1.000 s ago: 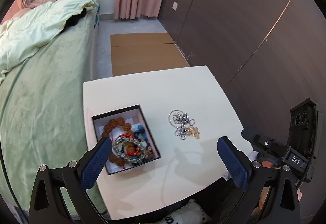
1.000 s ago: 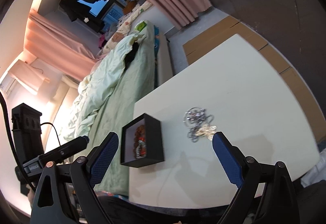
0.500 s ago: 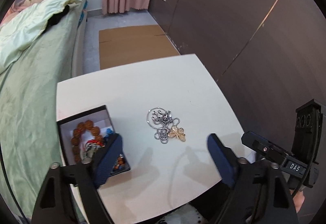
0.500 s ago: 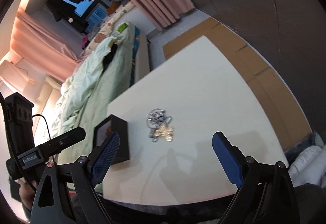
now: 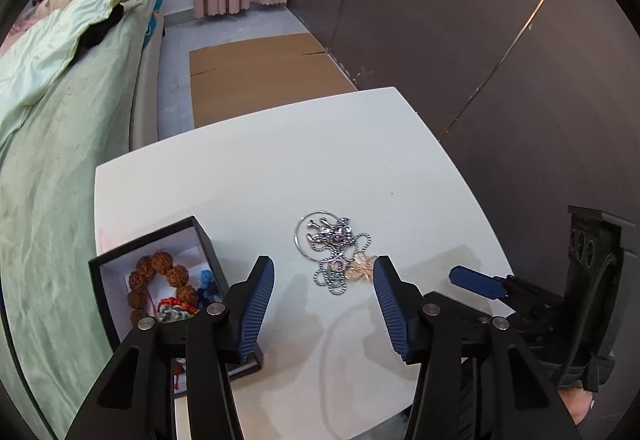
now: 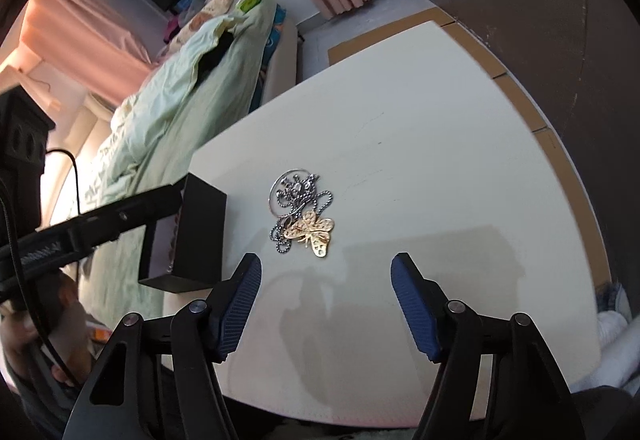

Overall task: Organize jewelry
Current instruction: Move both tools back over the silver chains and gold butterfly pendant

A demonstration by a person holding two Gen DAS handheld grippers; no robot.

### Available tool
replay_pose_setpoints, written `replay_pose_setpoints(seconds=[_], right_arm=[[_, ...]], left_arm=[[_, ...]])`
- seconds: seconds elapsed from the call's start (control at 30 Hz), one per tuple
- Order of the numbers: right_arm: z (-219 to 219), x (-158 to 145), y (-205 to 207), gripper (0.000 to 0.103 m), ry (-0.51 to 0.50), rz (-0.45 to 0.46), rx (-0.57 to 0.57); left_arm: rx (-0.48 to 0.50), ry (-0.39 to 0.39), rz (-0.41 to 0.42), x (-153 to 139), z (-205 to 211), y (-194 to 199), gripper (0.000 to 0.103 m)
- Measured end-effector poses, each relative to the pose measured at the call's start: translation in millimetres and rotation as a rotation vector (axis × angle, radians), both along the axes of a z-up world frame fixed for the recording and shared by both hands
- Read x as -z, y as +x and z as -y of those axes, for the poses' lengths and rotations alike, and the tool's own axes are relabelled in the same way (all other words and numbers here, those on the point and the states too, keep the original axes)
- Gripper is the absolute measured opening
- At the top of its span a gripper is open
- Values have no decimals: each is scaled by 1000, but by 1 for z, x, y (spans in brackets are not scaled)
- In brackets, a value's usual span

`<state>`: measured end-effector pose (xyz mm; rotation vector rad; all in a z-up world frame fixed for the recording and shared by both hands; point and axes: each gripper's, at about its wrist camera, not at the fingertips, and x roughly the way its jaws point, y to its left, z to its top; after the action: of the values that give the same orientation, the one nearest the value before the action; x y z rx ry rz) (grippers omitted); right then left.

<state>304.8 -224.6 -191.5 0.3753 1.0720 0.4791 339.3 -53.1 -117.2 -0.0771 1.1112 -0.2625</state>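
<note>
Left gripper (image 5: 323,294) hangs over the white square table (image 5: 260,167), jaws apart, gripping nothing. The tangle of silver ball-chain necklace with gold butterfly pendant (image 5: 335,254) lies on the tabletop just ahead, between its blue fingertips. The open black jewelry box (image 5: 208,240) sits at its left finger; only this view shows the brown bead bracelet (image 5: 158,280) inside. Right gripper (image 6: 326,296), also parted and empty, shows the pendant clearly (box interior barely visible).
</note>
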Motion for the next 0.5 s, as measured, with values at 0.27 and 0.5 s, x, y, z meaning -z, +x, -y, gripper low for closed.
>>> replay_pose_setpoints(seconds=[0.27,0.5], right_arm=[[-33,12,10,69,-83,10,-35],[-55,21,19,69,-146,28,-44]], left_arm=[[-41,-34,11,-2,-29,3,53],[-97,-55,7,1,-58,4,53]])
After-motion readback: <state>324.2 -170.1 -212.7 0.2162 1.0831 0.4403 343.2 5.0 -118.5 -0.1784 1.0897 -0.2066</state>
